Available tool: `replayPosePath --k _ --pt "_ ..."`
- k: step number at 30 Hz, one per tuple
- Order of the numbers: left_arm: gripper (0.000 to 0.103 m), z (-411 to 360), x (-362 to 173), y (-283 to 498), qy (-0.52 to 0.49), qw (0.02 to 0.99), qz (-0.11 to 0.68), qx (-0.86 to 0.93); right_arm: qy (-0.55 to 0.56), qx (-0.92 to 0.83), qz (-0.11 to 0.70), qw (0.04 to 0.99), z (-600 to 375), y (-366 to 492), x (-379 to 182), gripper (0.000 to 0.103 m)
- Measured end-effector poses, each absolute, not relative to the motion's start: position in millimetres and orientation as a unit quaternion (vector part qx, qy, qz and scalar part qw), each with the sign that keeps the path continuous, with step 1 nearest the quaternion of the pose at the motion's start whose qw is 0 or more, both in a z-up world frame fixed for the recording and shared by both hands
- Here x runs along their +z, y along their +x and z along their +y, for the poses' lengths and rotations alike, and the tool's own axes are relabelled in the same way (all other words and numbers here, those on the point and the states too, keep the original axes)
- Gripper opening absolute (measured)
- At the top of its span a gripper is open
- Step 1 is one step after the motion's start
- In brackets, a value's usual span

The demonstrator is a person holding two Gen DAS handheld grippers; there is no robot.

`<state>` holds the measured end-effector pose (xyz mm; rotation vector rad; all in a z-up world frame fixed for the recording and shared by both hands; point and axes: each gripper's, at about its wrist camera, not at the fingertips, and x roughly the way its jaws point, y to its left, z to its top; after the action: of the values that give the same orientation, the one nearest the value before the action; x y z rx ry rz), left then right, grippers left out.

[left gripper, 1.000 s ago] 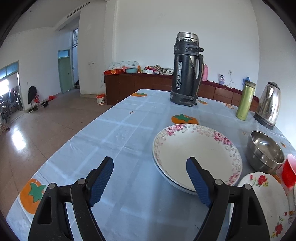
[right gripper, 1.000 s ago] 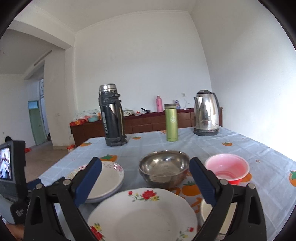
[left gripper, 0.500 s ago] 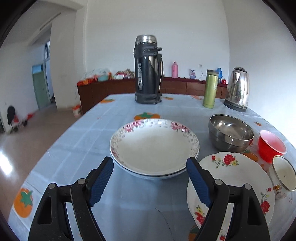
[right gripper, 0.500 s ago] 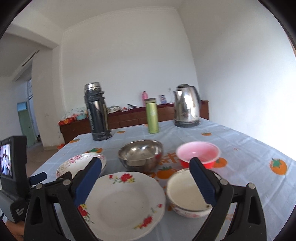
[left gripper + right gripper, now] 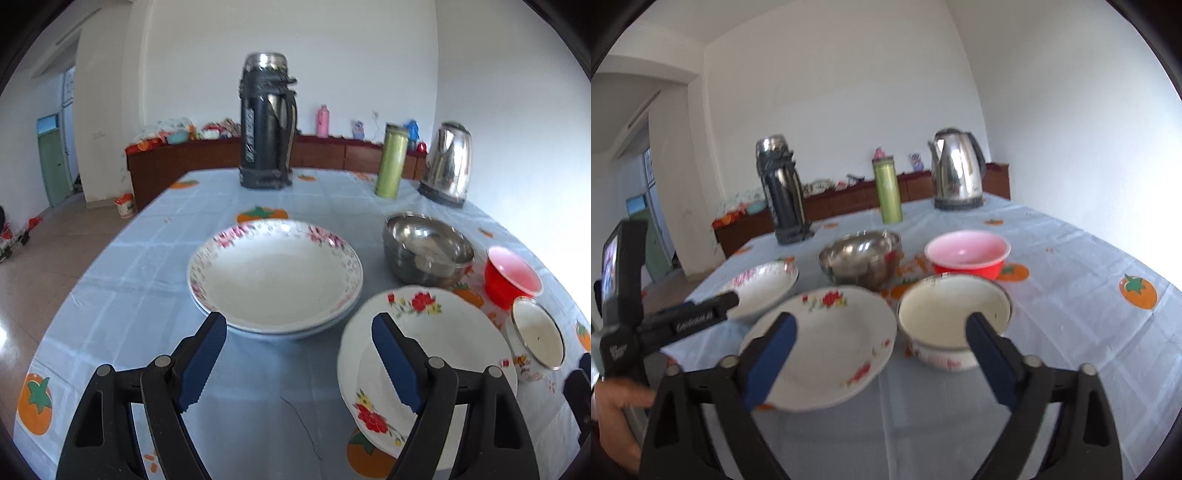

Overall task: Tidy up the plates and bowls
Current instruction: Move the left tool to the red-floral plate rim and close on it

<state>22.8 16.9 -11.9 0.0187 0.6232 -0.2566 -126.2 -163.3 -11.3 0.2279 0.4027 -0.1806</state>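
A: Biggest first: pink-flowered plates (image 5: 275, 275), two stacked, at twelve o'clock from the left gripper (image 5: 299, 360). Next the red-flowered plate (image 5: 820, 345), at ten o'clock of the right gripper (image 5: 881, 363).

B: Tongs?

A: Left spread wide, empty. Right closing, nothing between the jaws yet; red-flowered plate's edge just behind the left pad.

B: Best way, probably?

A: Pinch the near rim squarely, lift level, set onto the pink-flowered stack. Glazed and slippery, so no rush.

B: Bowls?

A: Steel bowl (image 5: 860, 258) at twelve o'clock, shiny, deep. White enamel bowl (image 5: 955, 314) at one o'clock, metal-rimmed, printed outside. Red bowl (image 5: 967, 254) behind it, pink inside. Likely nesting smaller into larger afterwards.
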Motion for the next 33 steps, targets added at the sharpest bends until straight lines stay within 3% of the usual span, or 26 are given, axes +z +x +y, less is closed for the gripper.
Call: replayPosePath --k 2,3,10,15,23,30,31,33 --pt "0.083 18 -16 26 -0.012 0.93 0.336 -0.152 0.131 -0.073 0.241 0.959 -168 -118 -19 0.06" --pt "0.083 17 -18 28 -0.022 0.923 0.347 -0.163 0.149 -0.062 0.259 0.952 -172 -115 -25 0.058" --pt "0.081 19 -22 30 -0.028 0.915 0.37 -0.157 0.251 -0.012 0.343 0.905 -198 -90 -54 0.055" --pt "0.06 14 -32 34 -0.022 0.902 0.4 -0.161 0.264 0.003 0.36 0.895 -199 -78 -59 0.052" --pt "0.06 13 -40 40 -0.047 0.89 0.419 -0.173 0.245 -0.001 0.365 0.898 -198 -59 -58 0.052" --pt "0.059 8 -47 49 -0.061 0.887 0.42 -0.18 0.214 -0.006 0.375 0.902 -191 -46 -59 0.031" --pt "0.056 5 -47 49 -0.054 0.888 0.418 -0.181 0.21 -0.002 0.376 0.903 -189 -44 -59 0.031" --pt "0.034 -2 -49 48 -0.038 0.887 0.418 -0.192 0.202 0.004 0.382 0.902 -186 -43 -60 0.025"
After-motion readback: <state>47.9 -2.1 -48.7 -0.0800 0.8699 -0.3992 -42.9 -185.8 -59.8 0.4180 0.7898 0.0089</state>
